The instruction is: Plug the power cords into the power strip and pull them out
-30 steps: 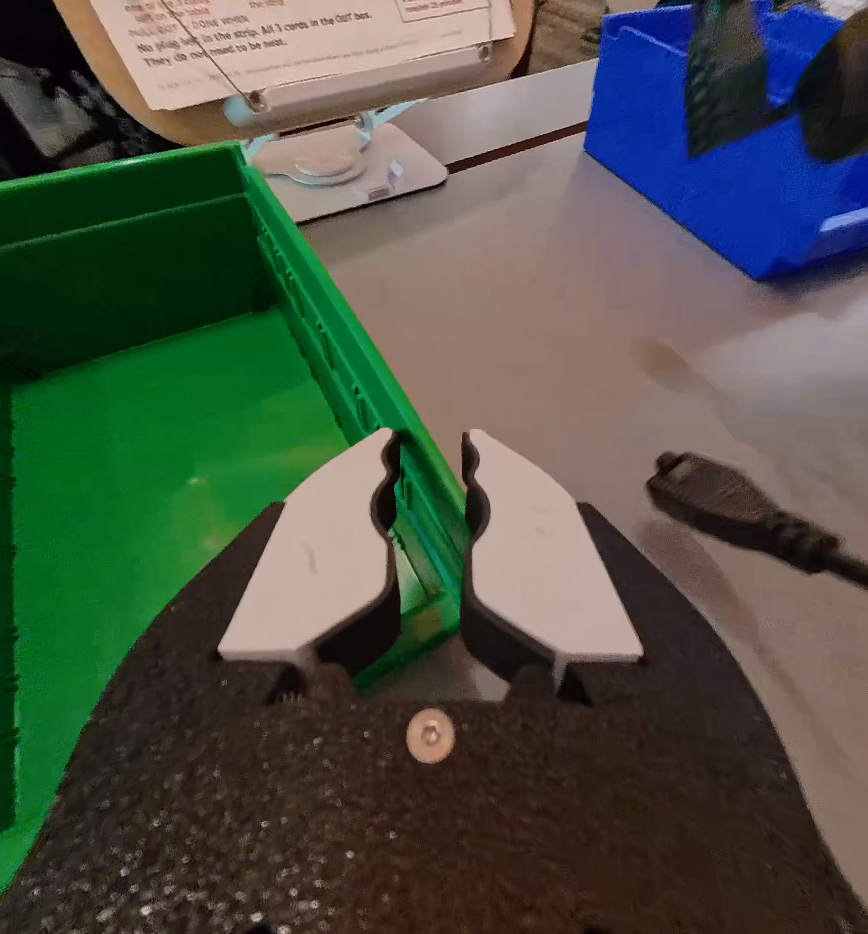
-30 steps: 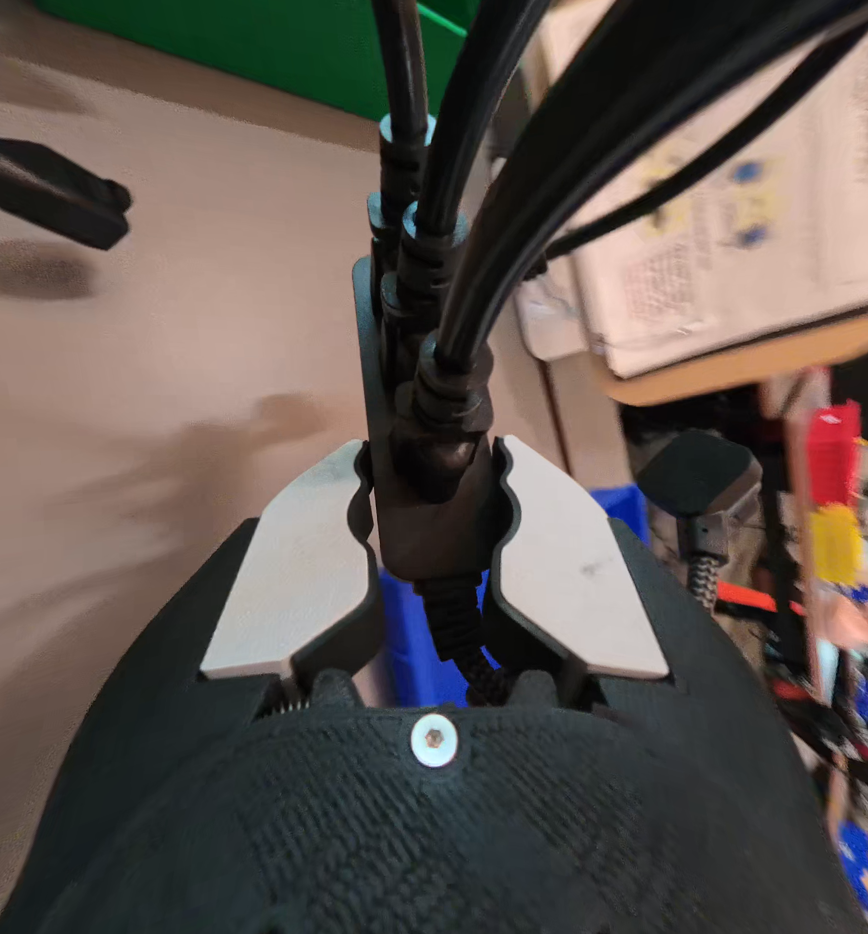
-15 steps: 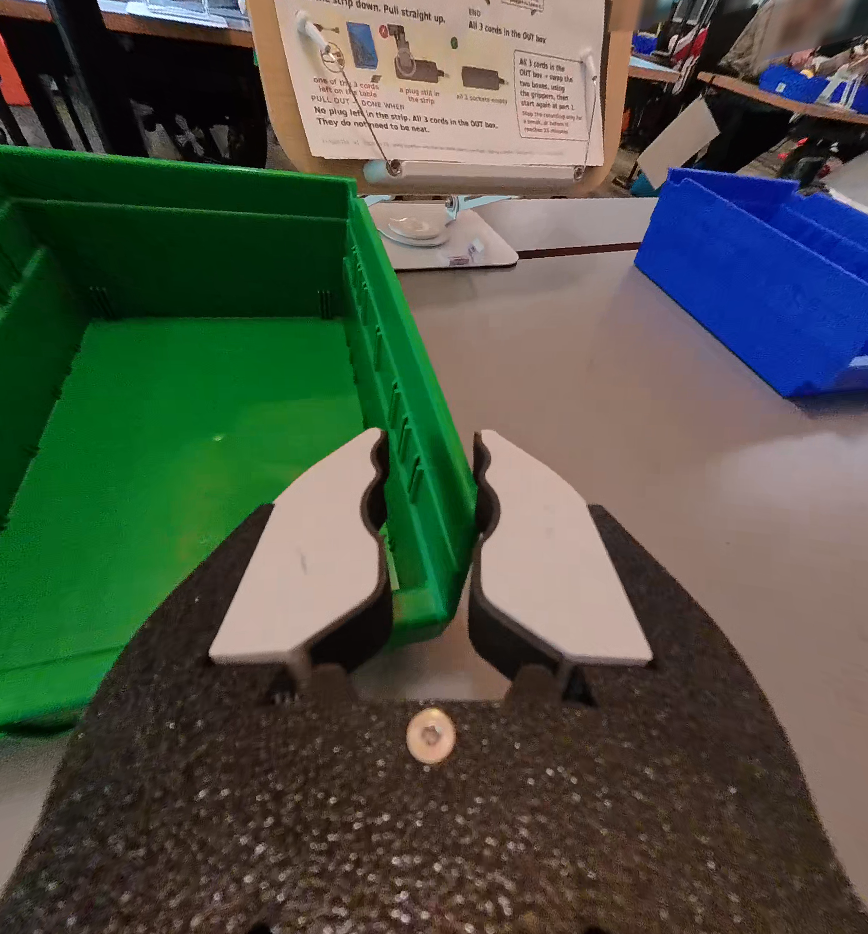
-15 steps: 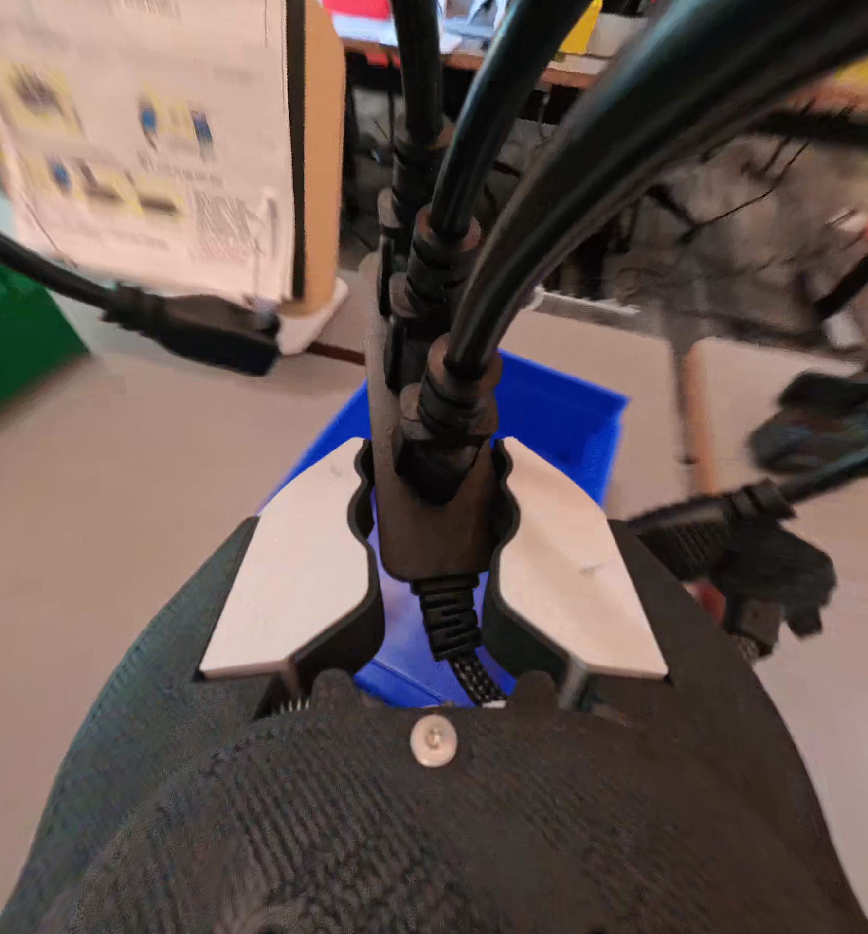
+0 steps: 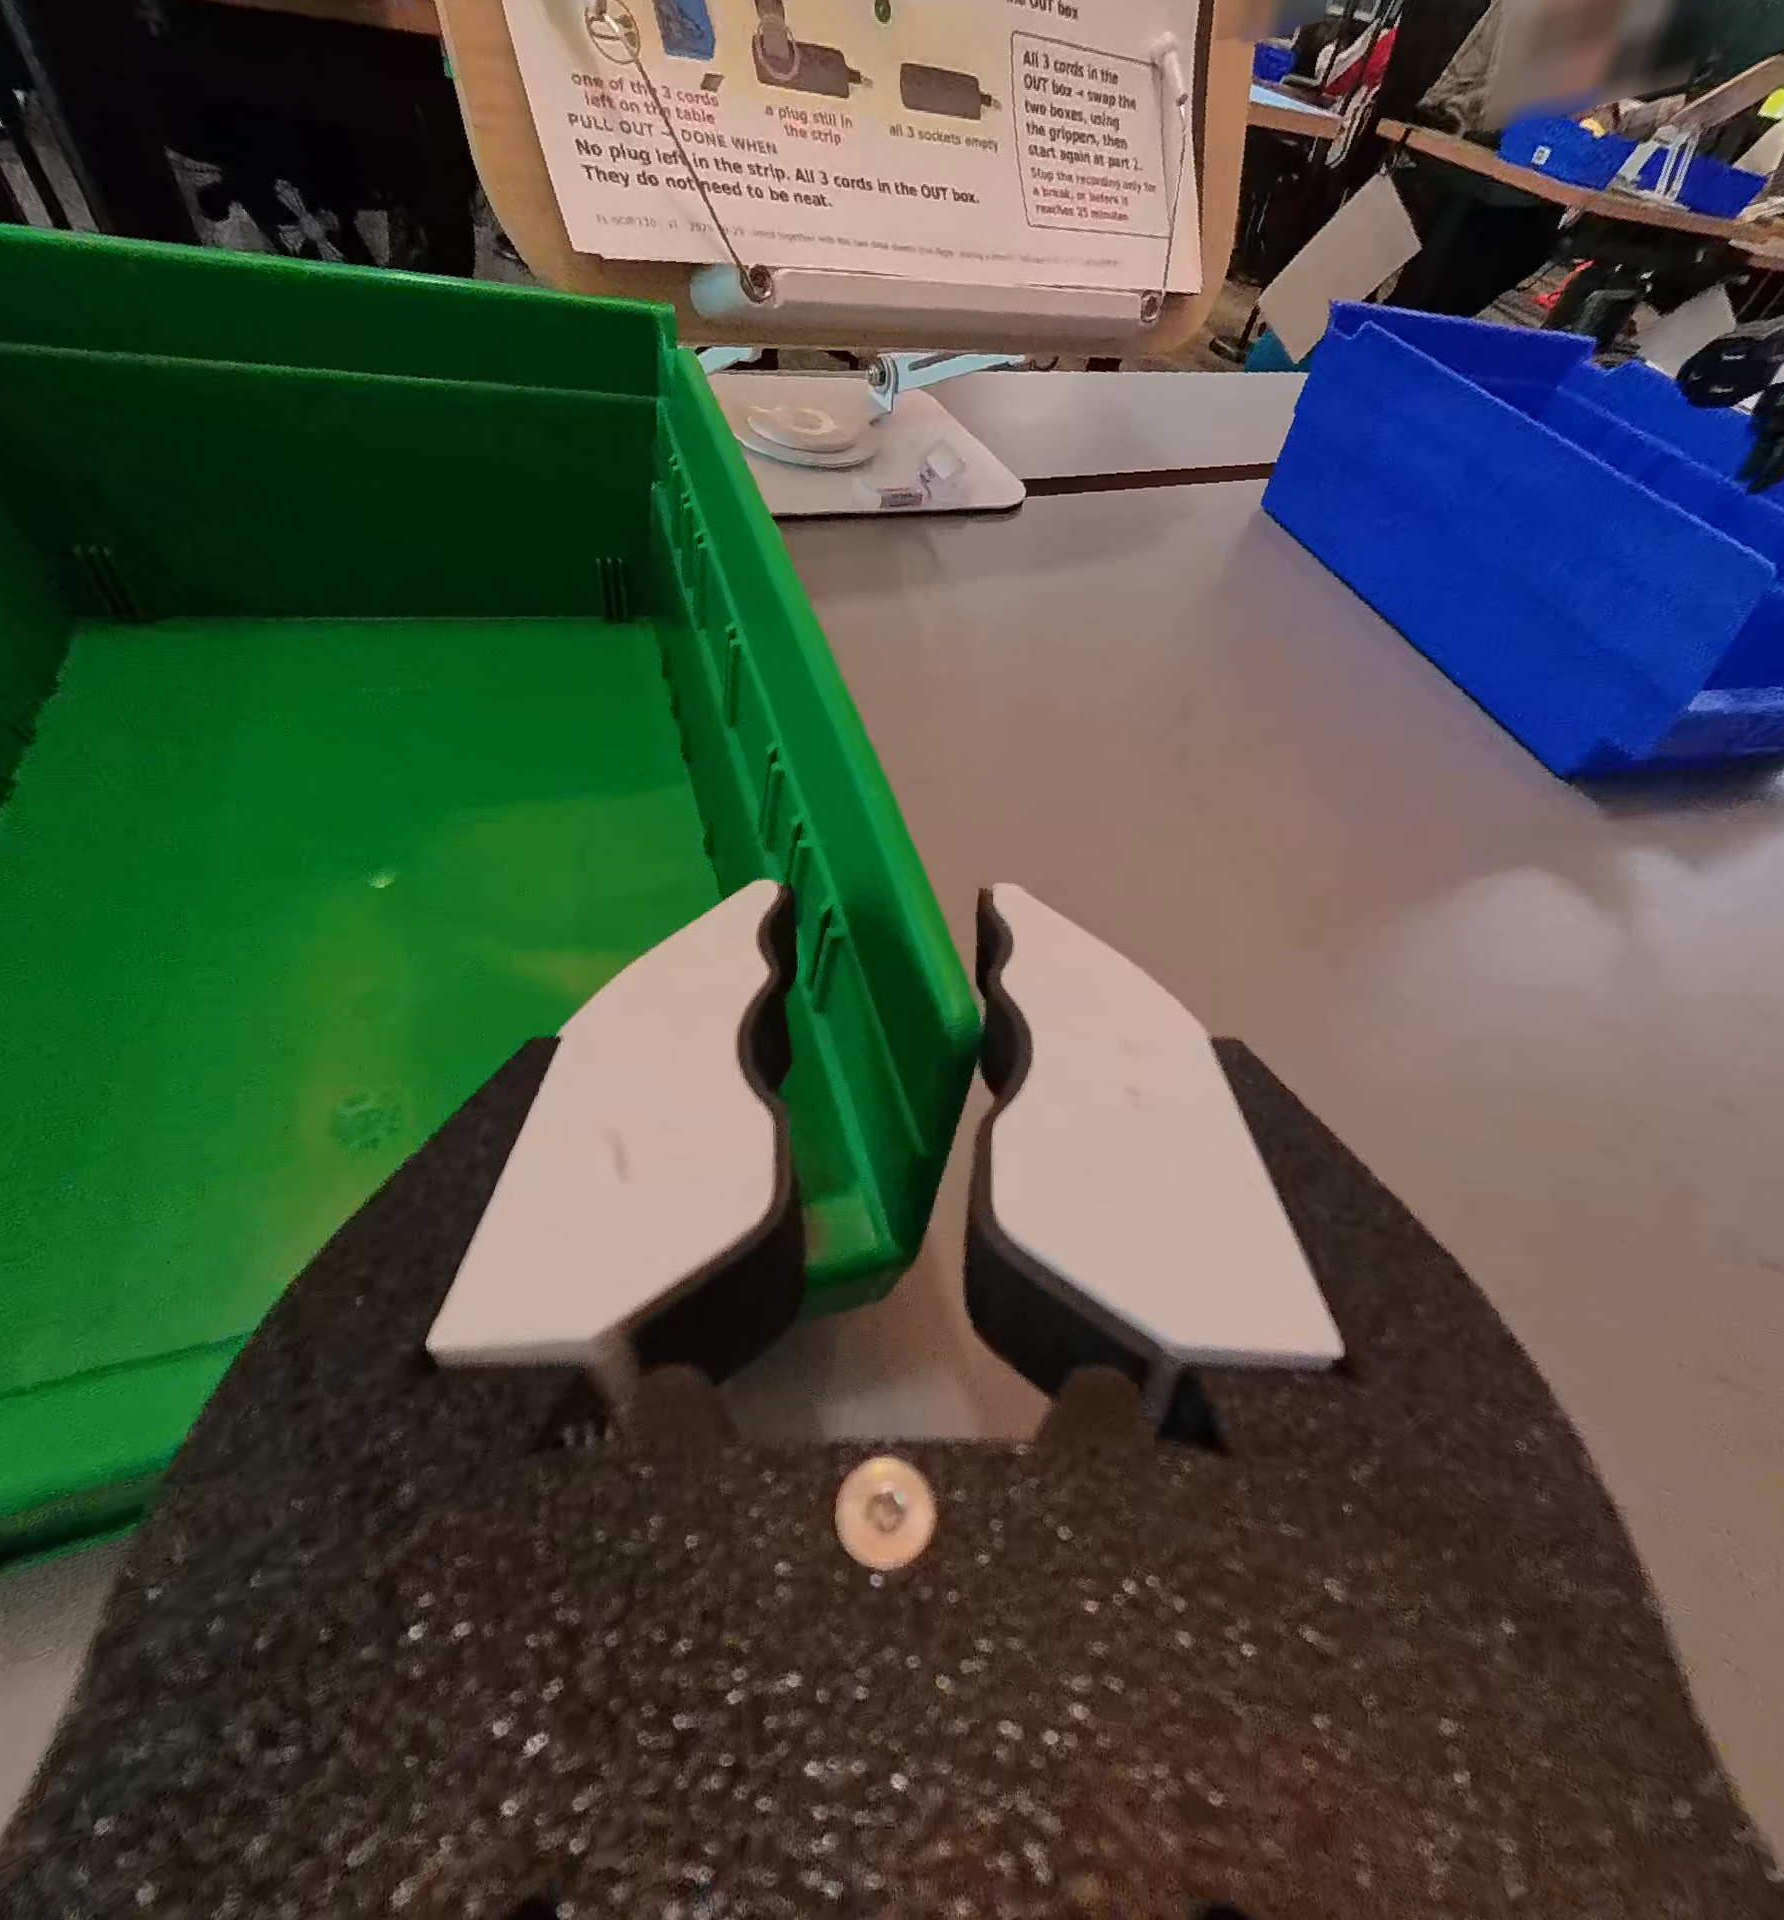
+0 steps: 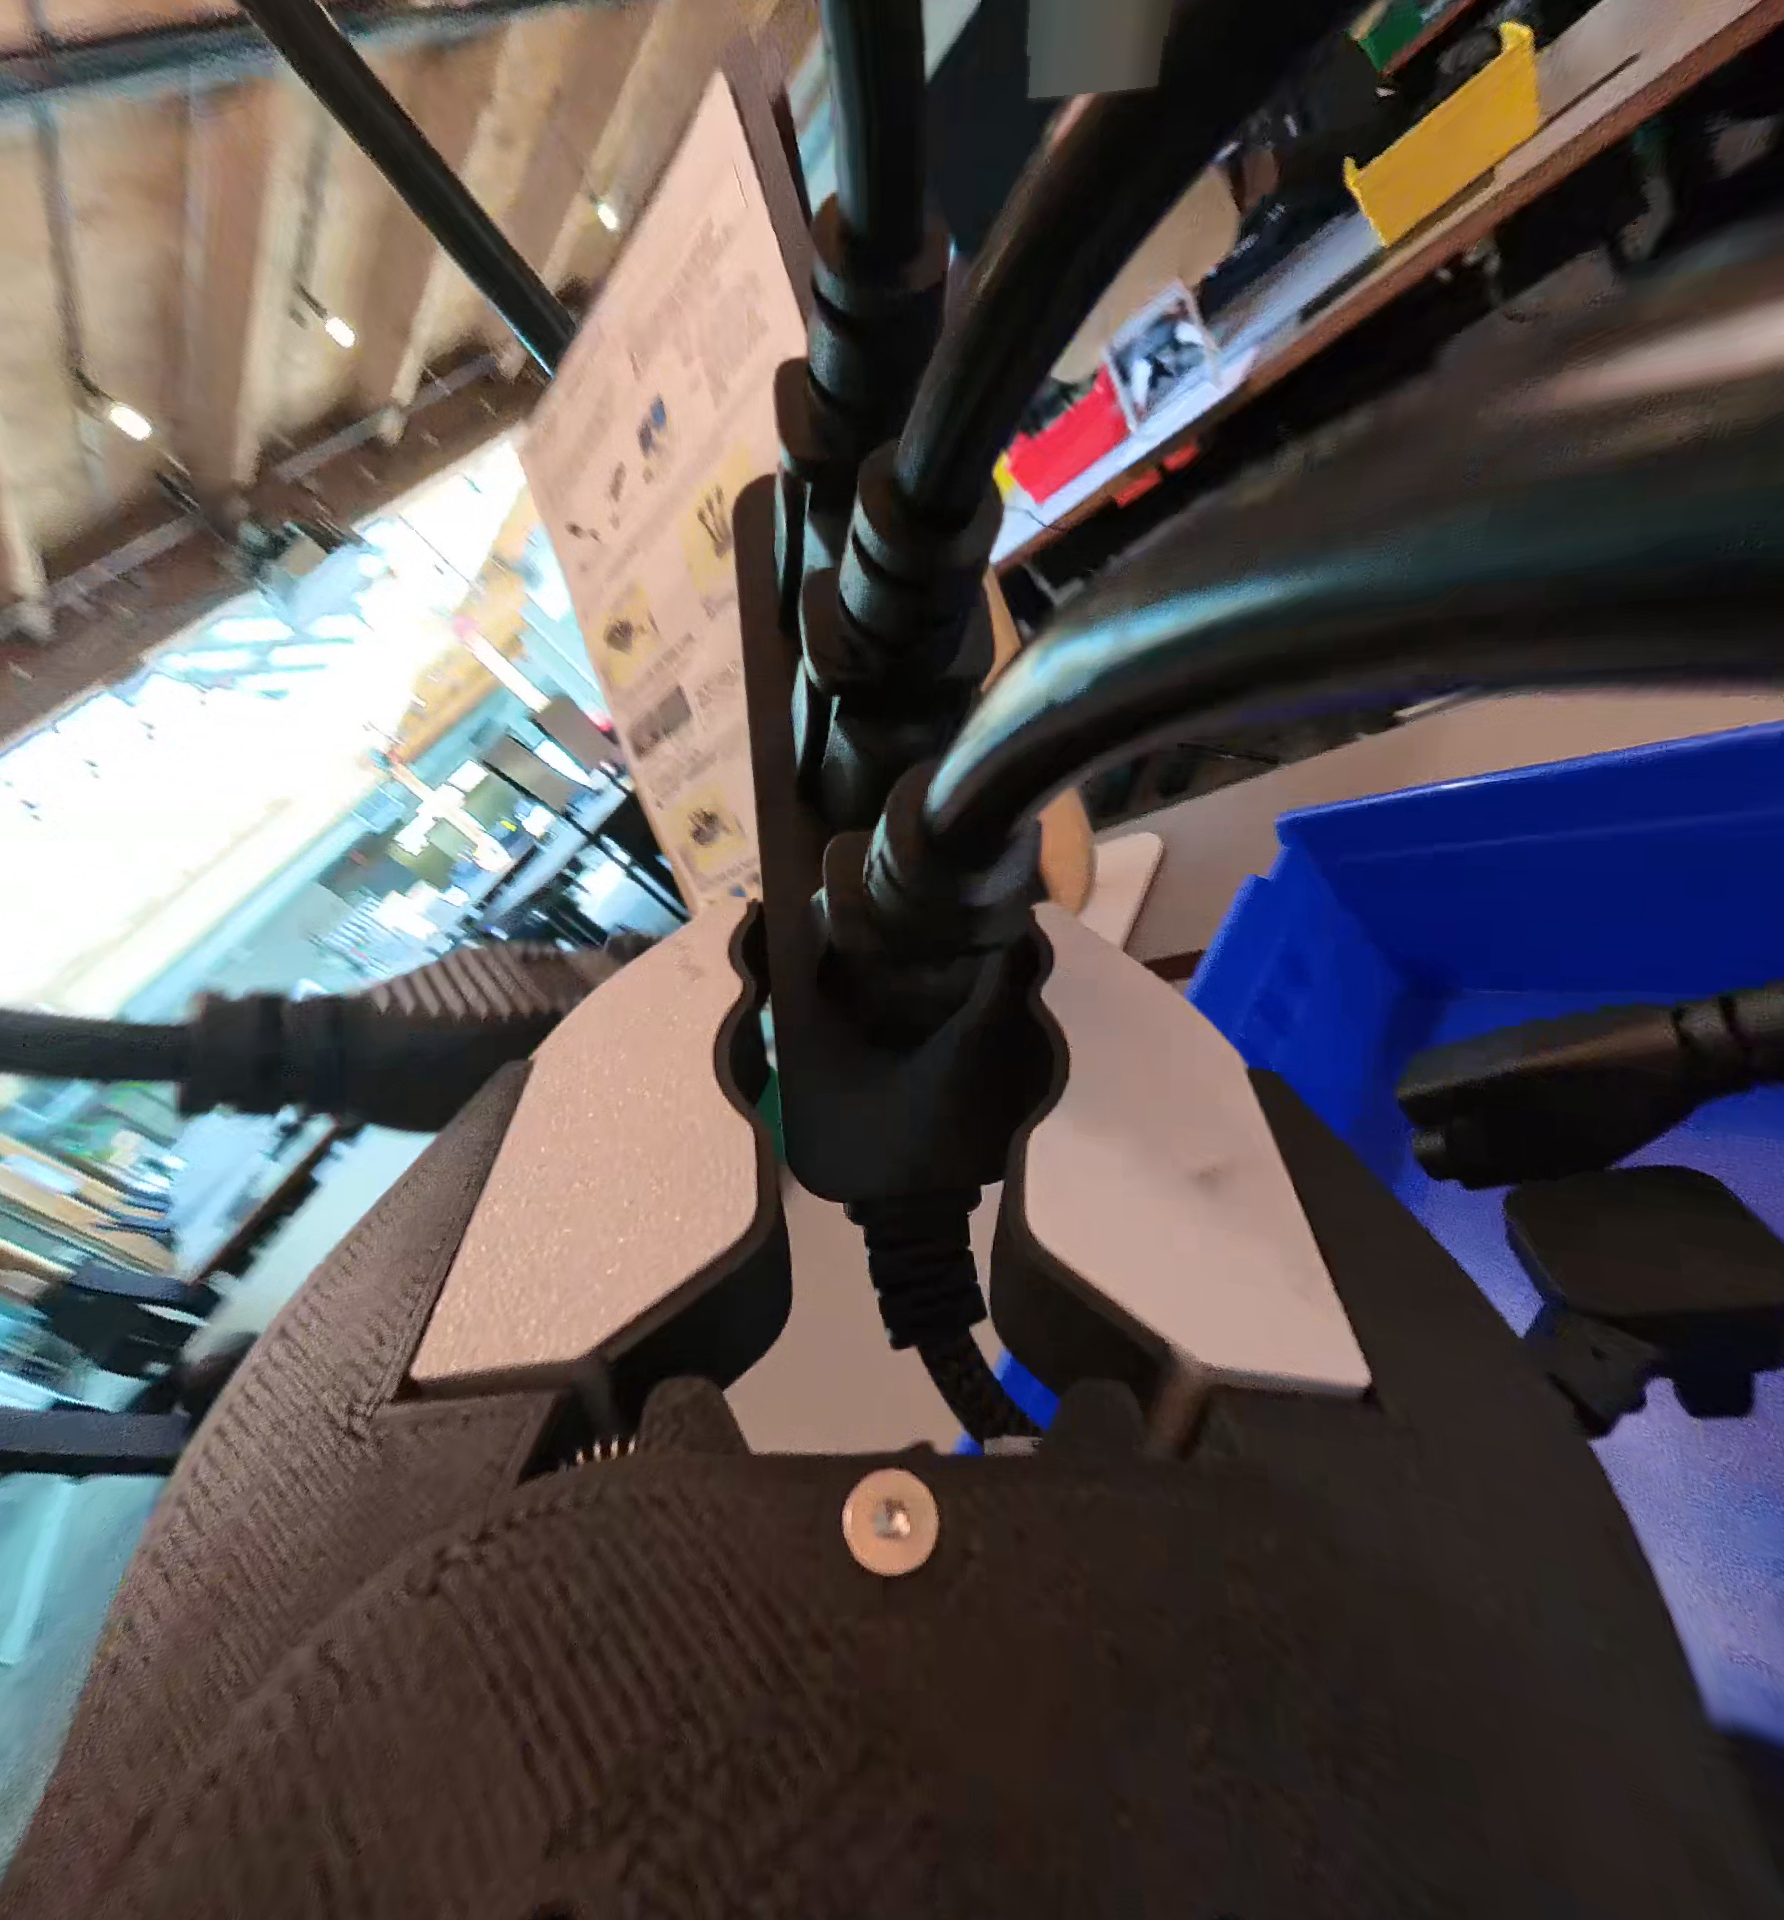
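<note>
My right gripper (image 6: 893,1029) is shut on the end of a black power strip (image 6: 774,727) and holds it in the air, tilted, over the blue bin (image 6: 1553,894). Three black power cords (image 6: 909,582) are plugged into the strip and arc away upward. One loose cord end (image 6: 348,1039) hangs at the left. Another cord end (image 6: 1594,1081) and a flat black plug (image 6: 1657,1278) hang over the blue bin. My left gripper (image 5: 883,904) is open, its jaws on either side of the right wall of the empty green bin (image 5: 836,790), near the front corner.
The grey table (image 5: 1283,1039) lies between the green bin and the blue bin (image 5: 1511,582). An instruction sheet on a stand (image 5: 867,166) is at the back. Dark cord ends (image 5: 1771,405) hang above the blue bin's right end. Workbenches with coloured bins are behind. There is about 50 cm between the tips of the two grippers.
My right gripper has carried the strip with its cords from over the table to above the blue bin and tilted upward. My left gripper has levelled out and its jaws have spread slightly.
</note>
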Demonstrator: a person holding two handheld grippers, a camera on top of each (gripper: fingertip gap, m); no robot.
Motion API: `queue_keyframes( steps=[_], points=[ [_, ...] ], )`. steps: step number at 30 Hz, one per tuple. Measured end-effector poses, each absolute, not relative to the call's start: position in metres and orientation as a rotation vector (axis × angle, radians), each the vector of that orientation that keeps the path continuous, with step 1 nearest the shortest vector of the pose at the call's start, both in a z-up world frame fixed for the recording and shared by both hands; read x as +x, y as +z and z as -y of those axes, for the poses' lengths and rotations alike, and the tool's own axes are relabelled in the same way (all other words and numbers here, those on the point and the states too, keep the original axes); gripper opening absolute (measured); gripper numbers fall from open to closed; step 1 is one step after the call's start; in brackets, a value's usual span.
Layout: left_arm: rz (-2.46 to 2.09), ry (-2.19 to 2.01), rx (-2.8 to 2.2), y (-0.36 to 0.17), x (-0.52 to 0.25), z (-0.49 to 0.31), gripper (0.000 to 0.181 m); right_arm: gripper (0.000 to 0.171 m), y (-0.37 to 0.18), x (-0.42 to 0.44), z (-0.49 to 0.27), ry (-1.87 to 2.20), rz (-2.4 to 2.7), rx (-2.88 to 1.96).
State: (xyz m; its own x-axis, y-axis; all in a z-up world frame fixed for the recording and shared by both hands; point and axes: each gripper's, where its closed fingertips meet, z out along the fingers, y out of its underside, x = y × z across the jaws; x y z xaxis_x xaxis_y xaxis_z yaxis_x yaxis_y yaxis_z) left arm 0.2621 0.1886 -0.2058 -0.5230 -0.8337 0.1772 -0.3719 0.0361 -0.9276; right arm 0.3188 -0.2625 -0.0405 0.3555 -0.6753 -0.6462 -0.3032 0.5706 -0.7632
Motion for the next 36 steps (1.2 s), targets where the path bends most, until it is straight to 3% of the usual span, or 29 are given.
queue_keyframes(
  steps=[10,20,22,27,30,33,36],
  points=[
    [-1.901,-1.534,-1.215,-0.204,0.261,-0.189,0.032,0.045,-0.131,0.361,0.290,-0.137,-1.517,-0.876],
    [-1.920,-1.536,-1.220,-0.205,0.258,-0.192,0.032,0.040,-0.234,0.366,0.283,-0.224,-1.838,-1.564],
    [-1.918,-1.556,-1.226,-0.204,0.258,-0.192,0.032,0.053,-0.245,0.349,0.275,-0.115,-1.825,-1.708],
    [-1.927,-1.563,-1.226,-0.204,0.256,-0.192,0.033,0.085,-0.229,0.290,0.257,0.036,-1.684,-2.048],
    [-1.933,-1.568,-1.226,-0.201,0.255,-0.191,0.040,0.078,-0.196,0.260,0.235,0.043,-1.498,-2.075],
    [-1.920,-1.563,-1.196,-0.191,0.251,-0.187,0.045,0.074,-0.162,0.243,0.231,-0.240,-1.351,-2.005],
    [-1.905,-1.530,-1.125,-0.175,0.245,-0.180,0.048,0.085,-0.146,0.225,0.254,-0.654,-1.346,-1.843]
  ],
)
